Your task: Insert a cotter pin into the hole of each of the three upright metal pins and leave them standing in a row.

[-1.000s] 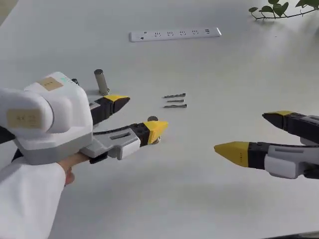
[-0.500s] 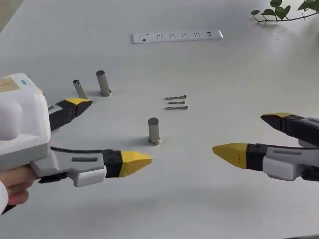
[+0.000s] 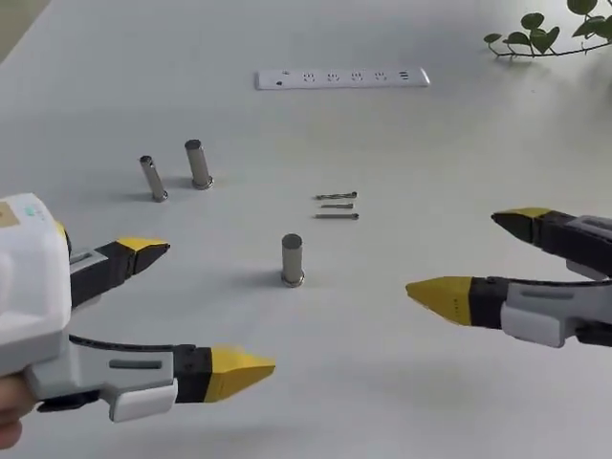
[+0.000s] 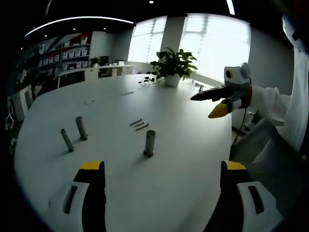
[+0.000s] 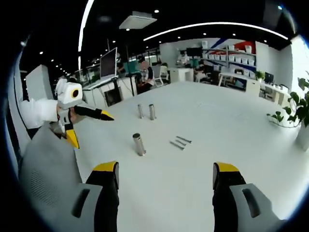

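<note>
Three upright metal pins stand on the white table: a thick one (image 3: 293,259) in the middle, and a thin one (image 3: 152,179) beside another thick one (image 3: 198,164) at the far left. Three cotter pins (image 3: 337,205) lie side by side behind the middle pin. My left gripper (image 3: 196,306) hovers open at the near left, nothing between its jaws. My right gripper (image 3: 469,256) hovers open at the near right, also holding nothing. The left gripper view shows the middle pin (image 4: 149,143) and the cotter pins (image 4: 138,124); the right gripper view shows the same pin (image 5: 139,144) and cotter pins (image 5: 179,142).
A white power strip (image 3: 342,78) lies at the far edge of the table. A leafy plant sprig (image 3: 550,31) reaches in at the far right. The table (image 3: 402,143) is bare between the pins and the power strip.
My left gripper has pulled back toward the near left, away from the pins, uncovering the thin pin and the middle pin. My right gripper has barely moved.
</note>
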`<state>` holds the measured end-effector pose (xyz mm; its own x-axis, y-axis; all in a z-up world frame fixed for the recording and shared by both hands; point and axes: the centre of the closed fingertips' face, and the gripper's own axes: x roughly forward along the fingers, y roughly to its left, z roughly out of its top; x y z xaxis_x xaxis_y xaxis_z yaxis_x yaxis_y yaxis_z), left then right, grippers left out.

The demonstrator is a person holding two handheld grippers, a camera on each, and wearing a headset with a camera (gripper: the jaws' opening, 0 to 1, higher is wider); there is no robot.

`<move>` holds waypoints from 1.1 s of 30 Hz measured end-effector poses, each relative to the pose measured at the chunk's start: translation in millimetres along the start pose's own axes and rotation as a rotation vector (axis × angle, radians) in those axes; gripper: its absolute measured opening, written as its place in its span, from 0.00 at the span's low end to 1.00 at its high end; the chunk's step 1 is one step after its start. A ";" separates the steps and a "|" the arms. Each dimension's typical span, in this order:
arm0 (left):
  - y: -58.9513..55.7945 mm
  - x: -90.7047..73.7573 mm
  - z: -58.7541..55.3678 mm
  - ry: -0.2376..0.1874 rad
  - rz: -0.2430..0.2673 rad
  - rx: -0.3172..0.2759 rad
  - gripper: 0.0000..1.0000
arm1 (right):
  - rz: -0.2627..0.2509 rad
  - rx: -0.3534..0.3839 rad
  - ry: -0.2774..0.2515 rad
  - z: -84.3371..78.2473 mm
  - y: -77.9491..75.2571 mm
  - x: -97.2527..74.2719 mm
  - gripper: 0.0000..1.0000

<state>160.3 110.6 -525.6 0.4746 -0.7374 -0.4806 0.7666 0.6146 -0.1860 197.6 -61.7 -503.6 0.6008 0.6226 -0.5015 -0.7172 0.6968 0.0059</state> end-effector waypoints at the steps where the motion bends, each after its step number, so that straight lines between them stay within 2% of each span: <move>1: -1.6 -0.3 0.4 -0.001 -0.001 0.003 1.00 | 0.018 -0.034 0.024 2.1 0.2 3.1 0.78; 4: -2.4 -1.1 1.2 -0.009 0.008 0.009 1.00 | 0.074 -0.104 0.060 10.1 1.7 13.9 0.72; 9: -2.6 -4.3 4.2 -0.040 0.020 -0.006 0.99 | 0.143 -0.266 0.171 15.8 -2.1 33.4 0.65; 11: -2.8 -6.2 5.0 -0.048 0.025 -0.003 1.00 | 0.204 -0.339 0.191 20.1 2.7 41.6 0.62; 12: -2.3 -6.9 4.9 -0.046 0.030 -0.003 0.99 | 0.244 -0.364 0.219 20.1 6.5 45.2 0.58; 15: -0.3 -10.5 6.1 -0.054 0.052 0.004 0.99 | 0.314 -0.423 0.293 16.4 9.5 53.0 0.41; 17: -1.4 -13.4 7.4 -0.062 0.053 -0.003 0.99 | 0.324 -0.452 0.306 17.6 7.7 59.8 0.37; 20: -3.8 -17.7 10.7 -0.083 0.057 -0.009 0.99 | 0.348 -0.499 0.331 19.6 3.4 71.4 0.39; 22: -3.8 -20.1 10.7 -0.088 0.061 -0.016 0.99 | 0.361 -0.511 0.353 20.3 -1.1 79.8 0.34; 24: -2.0 -22.0 9.5 -0.086 0.070 -0.019 0.99 | 0.400 -0.517 0.381 18.2 -2.7 85.1 0.23; 26: 1.5 -25.3 9.1 -0.092 0.087 -0.020 0.99 | 0.399 -0.527 0.403 15.1 -13.6 96.1 0.16; 29: 5.3 -27.4 9.8 -0.101 0.100 -0.031 0.99 | 0.421 -0.546 0.426 10.6 -16.3 107.2 0.15; 33: 10.0 -28.8 13.5 -0.117 0.116 -0.041 0.99 | 0.437 -0.560 0.471 -0.5 -19.2 118.7 0.05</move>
<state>160.1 134.2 -502.1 0.6076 -0.6870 -0.3986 0.6866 0.7066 -0.1712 282.5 -1.3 -563.7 0.1082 0.4949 -0.8622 -0.9939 0.0724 -0.0832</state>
